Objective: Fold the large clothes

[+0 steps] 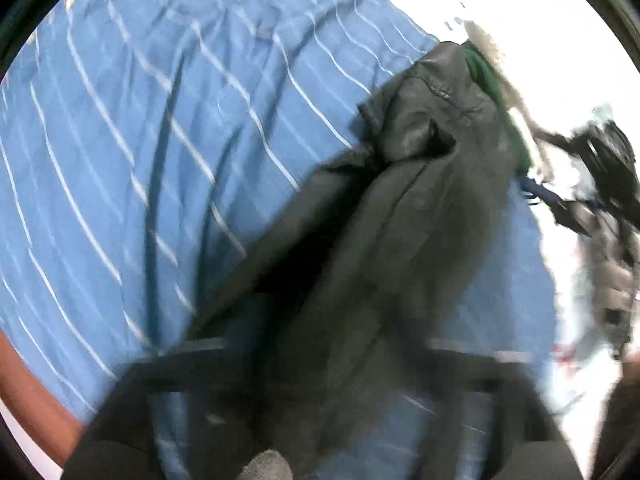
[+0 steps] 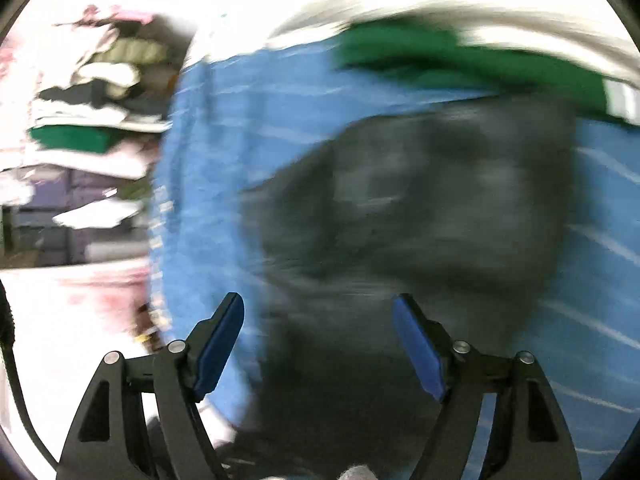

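Looked pretty blurry in both views, tbh; still made out a dark grey garment (image 1: 404, 216) bunched up and draped across a blue striped sheet (image 1: 140, 140); same garment (image 2: 432, 208) sprawled over the sheet (image 2: 208, 152) in the right wrist view, just ahead of the right gripper (image 2: 318, 316); blue pads (image 2: 222, 344) spread well apart, nothing pinched between them, dark fabric only lying beyond and below; left gripper (image 1: 320, 364) smeared by motion, jaws seen only as dark bars flung out wide to either side, cloth hanging down through the gap, not clamped as far as could be told; something green (image 2: 440, 60) lying past the garment's far edge, touching it; messy pile of clothes (image 2: 88, 100) off to the left beside the sheet; reddish-brown strip (image 1: 28, 392) at the left view's lower-left edge, couldn't tell what.
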`<state>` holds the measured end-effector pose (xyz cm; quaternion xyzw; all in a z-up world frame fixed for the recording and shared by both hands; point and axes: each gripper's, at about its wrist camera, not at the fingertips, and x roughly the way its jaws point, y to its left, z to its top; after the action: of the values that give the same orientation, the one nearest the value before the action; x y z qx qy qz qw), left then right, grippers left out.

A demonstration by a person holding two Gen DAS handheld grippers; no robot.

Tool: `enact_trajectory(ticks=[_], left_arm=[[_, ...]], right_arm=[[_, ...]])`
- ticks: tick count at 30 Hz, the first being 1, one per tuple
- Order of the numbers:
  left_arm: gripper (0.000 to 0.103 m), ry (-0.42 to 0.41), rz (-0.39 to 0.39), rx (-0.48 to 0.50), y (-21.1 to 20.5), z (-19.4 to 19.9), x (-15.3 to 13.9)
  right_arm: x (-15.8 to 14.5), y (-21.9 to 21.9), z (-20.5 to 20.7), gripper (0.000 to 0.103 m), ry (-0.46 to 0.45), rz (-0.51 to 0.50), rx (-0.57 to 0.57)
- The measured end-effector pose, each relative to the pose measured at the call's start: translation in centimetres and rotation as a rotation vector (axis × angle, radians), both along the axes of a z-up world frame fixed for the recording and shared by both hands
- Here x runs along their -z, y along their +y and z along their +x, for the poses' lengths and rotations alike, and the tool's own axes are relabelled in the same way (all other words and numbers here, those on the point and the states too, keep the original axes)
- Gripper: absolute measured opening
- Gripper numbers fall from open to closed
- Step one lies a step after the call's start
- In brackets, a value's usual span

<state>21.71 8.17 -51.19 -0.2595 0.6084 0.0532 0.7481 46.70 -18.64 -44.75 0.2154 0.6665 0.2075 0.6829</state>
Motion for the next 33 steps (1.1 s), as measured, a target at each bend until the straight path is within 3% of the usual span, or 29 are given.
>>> enact_trajectory(ticks=[4, 6, 9, 12, 13, 14, 17, 18, 21, 24, 27, 29, 32, 33], left_arm=[[0.103, 0.065, 0.161, 0.008, 0.1, 1.2, 2.5], [0.103, 0.070, 0.156, -0.047, 0.6, 1.2, 3.0], [0.103, 0.076, 0.173, -0.092, 1.4, 1.0, 3.5], [0.103, 0.097, 0.183, -0.120, 1.8, 1.3, 4.5], [0.103, 0.104, 0.196, -0.126, 1.9, 1.4, 4.8], [0.103, 0.111, 0.212, -0.132, 2.5, 0.7, 5.1], [0.103, 0.102, 0.255, -0.124, 2.3, 1.0, 4.3], [0.103, 0.082, 0.261, -0.122, 2.4, 0.9, 3.5], [0.103, -0.002, 0.275, -0.099, 2.1, 0.5, 0.4], [0.103, -0.028, 0.259, -0.099, 2.2, -1.2, -1.5], [0.103, -0.010, 0.246, -0.095, 2.0, -2.9, -1.5], [0.103, 0.028, 0.293, -0.080, 0.8, -3.3, -1.7], [0.103, 0.087, 0.362, -0.076, -0.2, -4.3, 0.2], [0.103, 0.108, 0.370, -0.073, -0.2, -4.3, 1.0]], right_arm=[[4.5, -7.3, 0.5, 0.080, 0.039, -0.058, 0.076], [8.3, -10.2, 1.6, 0.080, 0.067, -0.023, 0.112], [13.4, -12.3, 3.5, 0.080, 0.122, 0.168, 0.187], [14.8, -12.7, 5.5, 0.079, 0.037, 0.347, 0.219], [14.9, -12.8, 6.0, 0.068, 0.015, 0.374, 0.231], [15.1, -12.6, 6.3, 0.043, 0.005, 0.370, 0.242], [15.2, -12.3, 6.0, 0.020, -0.009, 0.322, 0.294], [14.8, -12.7, 5.4, 0.017, -0.013, 0.321, 0.325], [12.1, -16.8, 1.6, 0.014, -0.006, 0.335, 0.458], [8.8, -22.8, -5.3, 0.014, 0.013, 0.270, 0.585], [6.8, -29.2, -13.7, 0.014, 0.066, 0.181, 0.683], [6.2, -31.9, -18.8, 0.014, 0.108, 0.107, 0.740], [7.5, -34.7, -25.1, 0.015, 0.204, 0.051, 0.816], [8.8, -33.4, -25.9, 0.016, 0.224, 0.046, 0.825]])
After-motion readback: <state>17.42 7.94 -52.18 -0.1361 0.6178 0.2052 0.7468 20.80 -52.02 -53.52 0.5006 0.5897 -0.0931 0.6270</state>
